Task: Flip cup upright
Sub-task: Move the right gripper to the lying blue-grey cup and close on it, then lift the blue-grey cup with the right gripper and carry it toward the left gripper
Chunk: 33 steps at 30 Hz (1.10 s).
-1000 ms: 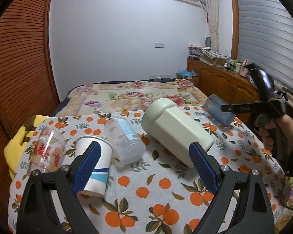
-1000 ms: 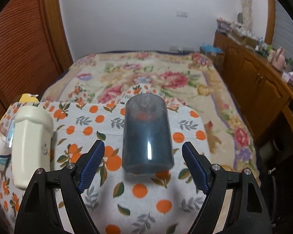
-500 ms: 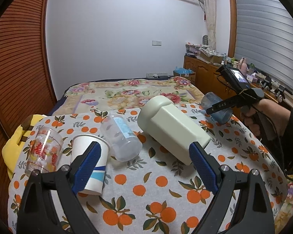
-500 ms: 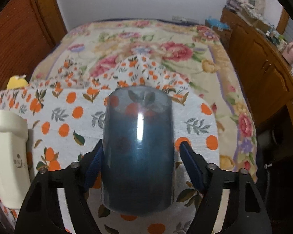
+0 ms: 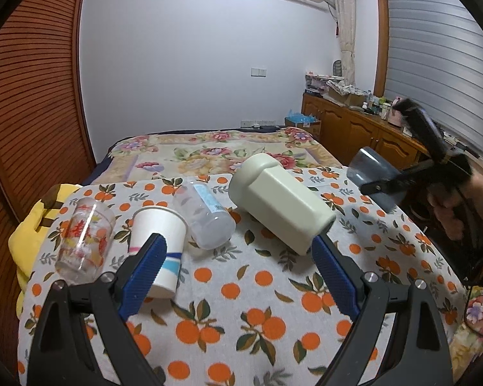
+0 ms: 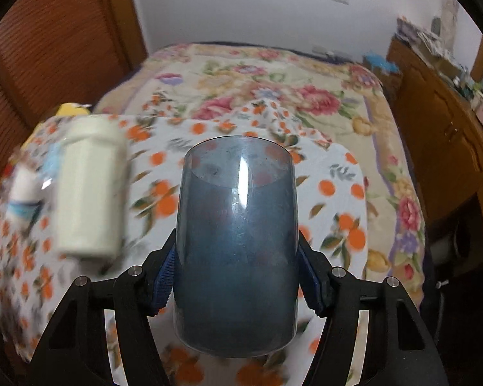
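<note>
A translucent dark blue cup [image 6: 236,244] is clamped between the blue pads of my right gripper [image 6: 236,273], held tilted in the air above the table's right side. It also shows in the left wrist view [image 5: 375,178], off the orange-print tablecloth [image 5: 257,289]. My left gripper [image 5: 238,270] is open and empty, low over the front of the table.
A cream jug [image 5: 281,206] and a clear plastic bottle [image 5: 204,215] lie on their sides mid-table. A white paper cup [image 5: 159,241] and a printed glass [image 5: 83,238] stand at the left. A bed [image 5: 215,151] lies beyond, wooden cabinets [image 5: 354,128] at the right.
My right gripper has shut on the blue cup and lifted it off the table, tilting it. The left gripper has barely moved.
</note>
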Tool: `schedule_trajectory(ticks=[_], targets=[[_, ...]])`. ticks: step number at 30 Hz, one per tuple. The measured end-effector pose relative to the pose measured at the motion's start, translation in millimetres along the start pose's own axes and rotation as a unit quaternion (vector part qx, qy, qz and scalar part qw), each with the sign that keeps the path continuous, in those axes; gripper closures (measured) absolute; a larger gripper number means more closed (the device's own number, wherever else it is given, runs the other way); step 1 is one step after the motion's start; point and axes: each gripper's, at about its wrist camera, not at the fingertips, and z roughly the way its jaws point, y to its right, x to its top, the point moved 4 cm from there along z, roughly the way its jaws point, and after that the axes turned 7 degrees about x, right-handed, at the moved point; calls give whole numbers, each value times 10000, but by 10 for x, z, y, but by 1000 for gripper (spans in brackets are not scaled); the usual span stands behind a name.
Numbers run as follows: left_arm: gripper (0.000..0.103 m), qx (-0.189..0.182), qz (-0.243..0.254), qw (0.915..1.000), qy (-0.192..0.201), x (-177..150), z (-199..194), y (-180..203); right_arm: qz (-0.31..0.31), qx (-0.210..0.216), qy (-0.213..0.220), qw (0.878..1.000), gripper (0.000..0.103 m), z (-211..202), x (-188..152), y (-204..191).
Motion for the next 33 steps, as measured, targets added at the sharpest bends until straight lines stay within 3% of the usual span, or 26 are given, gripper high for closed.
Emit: schedule_trajectory(ticks=[6,16,24,33], targets=[[11,12,-40,10000,-2,-79,-208,-45,-151,290,198,9993,36,-254,-431,-441],[11,91,-88,9999,-117,-311,-469,-148,-220,793,222,9964,36,-178,-949,-1078],[11,179,-198,9993,-258,-465,-520,-280,-420,974,121,9943,36,-67,-1110,-1550],[11,228,-327,9988,-294,-509,-509,-360,-416,969,17,9944,36,53,-1160,-1758]])
